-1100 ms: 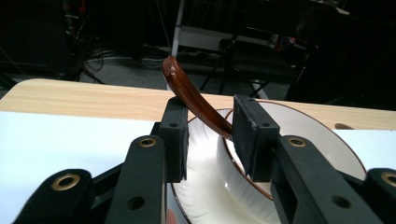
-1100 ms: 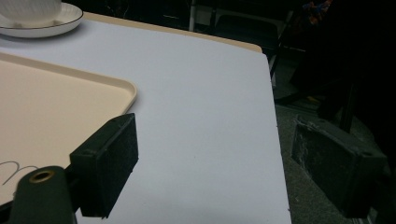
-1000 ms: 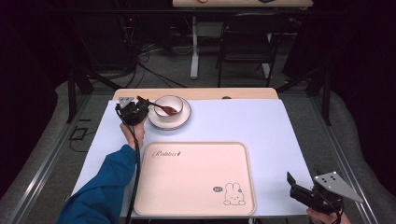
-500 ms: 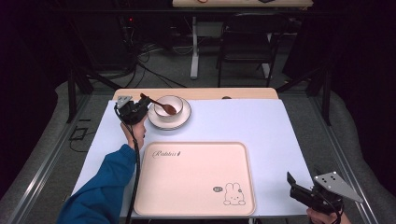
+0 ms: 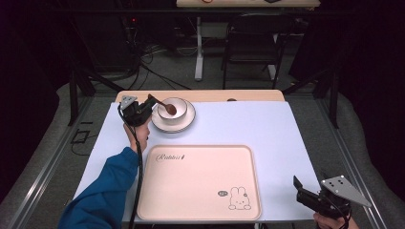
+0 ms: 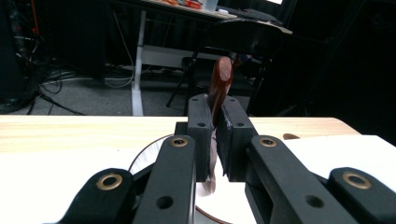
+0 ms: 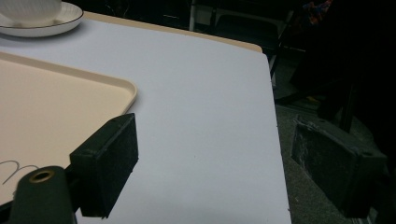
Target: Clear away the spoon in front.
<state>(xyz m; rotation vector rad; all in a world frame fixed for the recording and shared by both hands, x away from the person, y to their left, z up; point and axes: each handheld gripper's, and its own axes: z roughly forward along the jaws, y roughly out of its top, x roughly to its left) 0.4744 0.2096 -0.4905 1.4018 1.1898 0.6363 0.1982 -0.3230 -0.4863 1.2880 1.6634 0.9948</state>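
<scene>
The left gripper (image 5: 143,109) is clamped on the handle of the brown spoon (image 5: 165,106) — in the left gripper view the handle (image 6: 219,88) runs up between the closed jaws, rising past their tips. In the high view the spoon's long axis slants from the gripper down and to the right, its head inside the white bowl (image 5: 174,109), which sits on the saucer (image 5: 186,125) at the far left part of the table (image 5: 248,124). The spoon thus lies directly ahead of the left gripper, well apart from the right gripper (image 5: 305,193), which rests at the near right corner with its jaws spread wide and nothing between them. The pink tray (image 5: 200,181) lies between the two grippers — bare, nearer the person than the bowl. The bowl's rim is the only obstacle to lifting the spoon out; judged likely, a lift should clear it first.
</scene>
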